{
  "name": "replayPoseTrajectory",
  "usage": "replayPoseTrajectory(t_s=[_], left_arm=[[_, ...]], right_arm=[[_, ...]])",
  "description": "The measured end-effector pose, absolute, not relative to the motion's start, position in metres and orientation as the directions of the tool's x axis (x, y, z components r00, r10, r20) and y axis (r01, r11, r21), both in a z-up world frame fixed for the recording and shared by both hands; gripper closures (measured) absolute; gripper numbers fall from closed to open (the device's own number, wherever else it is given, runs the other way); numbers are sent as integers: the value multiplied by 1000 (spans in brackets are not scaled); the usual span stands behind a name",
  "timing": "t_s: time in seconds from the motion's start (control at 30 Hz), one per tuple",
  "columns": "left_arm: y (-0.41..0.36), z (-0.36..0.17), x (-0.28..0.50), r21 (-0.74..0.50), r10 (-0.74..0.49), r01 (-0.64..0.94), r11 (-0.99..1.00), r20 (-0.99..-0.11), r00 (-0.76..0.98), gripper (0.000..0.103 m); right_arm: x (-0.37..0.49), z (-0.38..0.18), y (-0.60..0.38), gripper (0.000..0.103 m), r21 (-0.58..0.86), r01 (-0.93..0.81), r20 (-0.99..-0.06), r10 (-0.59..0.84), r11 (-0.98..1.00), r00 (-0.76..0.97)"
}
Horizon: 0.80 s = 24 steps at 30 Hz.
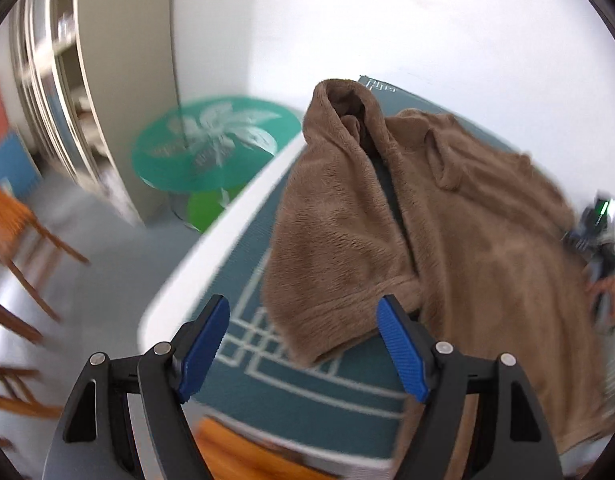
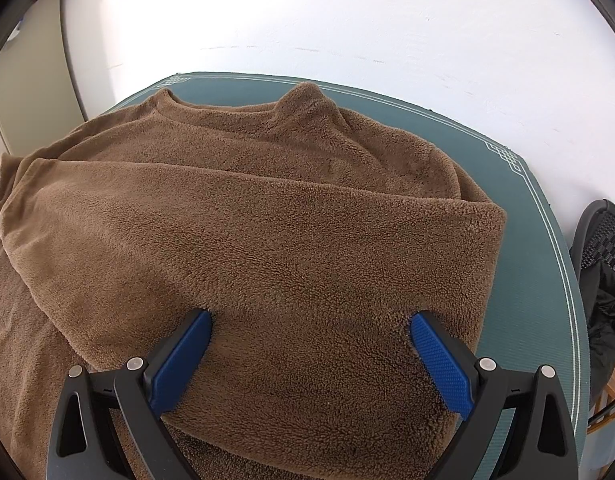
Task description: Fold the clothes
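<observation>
The brown garment (image 2: 291, 248) is thick fleece cloth, matt and nubby, its pile deep and fuzzy (almost like a towel). Under it the table (image 2: 539, 280) wears a teal covering, smooth and dull, with pale printed lines near its edges. The left gripper (image 1: 303, 344) and right gripper (image 2: 310, 356) have matt black plastic arms, blue rubbery pads (image 2: 441, 364) with a fine ribbed or stippled grain, and small bright metal pins. Off the table's left edge, a round side table (image 1: 215, 148) has a glossy green top, and a chair (image 1: 23, 240) is of orange-toned wood.
</observation>
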<state>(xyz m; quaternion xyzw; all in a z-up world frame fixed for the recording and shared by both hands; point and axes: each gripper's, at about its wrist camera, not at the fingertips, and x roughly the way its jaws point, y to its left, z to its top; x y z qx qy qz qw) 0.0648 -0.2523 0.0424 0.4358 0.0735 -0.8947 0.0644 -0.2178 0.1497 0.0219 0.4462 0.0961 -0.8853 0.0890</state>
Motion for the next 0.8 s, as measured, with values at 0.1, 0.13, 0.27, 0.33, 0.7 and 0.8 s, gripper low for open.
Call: replayPoseTrajectory(t_s=[0.1, 0.13, 0.27, 0.33, 0.7, 0.8], left_arm=[[-241, 40, 68, 15, -96, 137, -990, -788, -608, 23], [-233, 39, 69, 22, -83, 106, -994, -790, -608, 23], [-224, 28, 56, 73, -121, 105, -992, -797, -592, 23], [-231, 20, 43, 90, -170, 168, -982, -813, -557, 23], [-284, 11, 45, -146, -41, 274, -951, -816, -576, 78], [-285, 10, 49, -189, 4, 248, -950, -804, -595, 78]], right_arm=[[-218, 22, 150, 2, -89, 244, -807, -73, -966, -586], [-219, 21, 150, 2, -89, 244, -807, -73, -966, -586], [-219, 21, 150, 2, -89, 244, -807, -73, -966, -586], [-219, 21, 150, 2, -89, 243, -807, -73, -966, -586], [-221, 20, 149, 2, -88, 244, -807, -75, -966, -586], [-222, 20, 149, 2, -87, 246, -807, -76, -965, -585]])
